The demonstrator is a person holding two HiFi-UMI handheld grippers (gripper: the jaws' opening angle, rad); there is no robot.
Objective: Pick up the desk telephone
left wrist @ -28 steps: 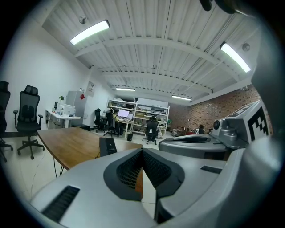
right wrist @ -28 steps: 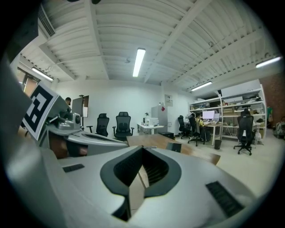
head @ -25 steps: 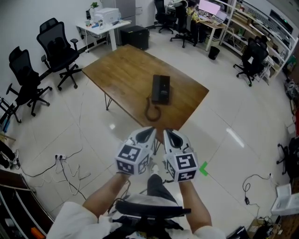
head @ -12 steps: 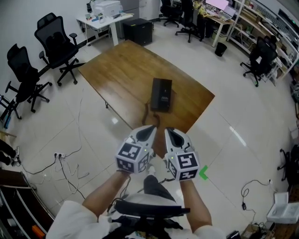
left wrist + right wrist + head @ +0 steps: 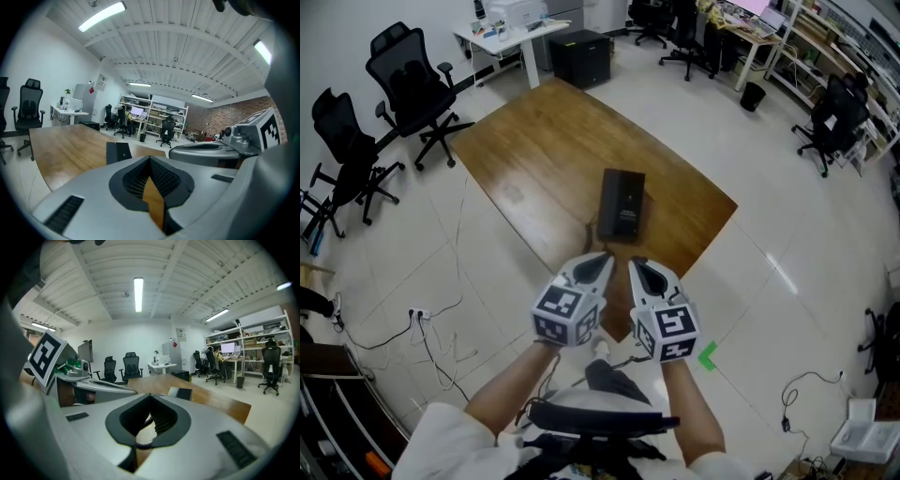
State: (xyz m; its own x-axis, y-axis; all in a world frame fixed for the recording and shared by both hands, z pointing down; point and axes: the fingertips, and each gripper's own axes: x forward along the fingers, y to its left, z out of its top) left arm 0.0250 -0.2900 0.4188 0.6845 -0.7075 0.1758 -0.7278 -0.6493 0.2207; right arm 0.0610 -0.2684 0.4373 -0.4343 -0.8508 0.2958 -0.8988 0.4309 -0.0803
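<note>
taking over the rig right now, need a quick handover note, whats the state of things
Left gripper: shut, nothing between its fingers.
Right gripper: shut, empty too.
Both are held side by side in front of the person, over the near corner of the table and short of the phone.
Desk telephone: lies flat on the table toward that near corner, neither gripper touching it.
Done: nothing on the phone yet.
Left: open the fingers, reach over the phone, close on it and lift it off the table.
</note>
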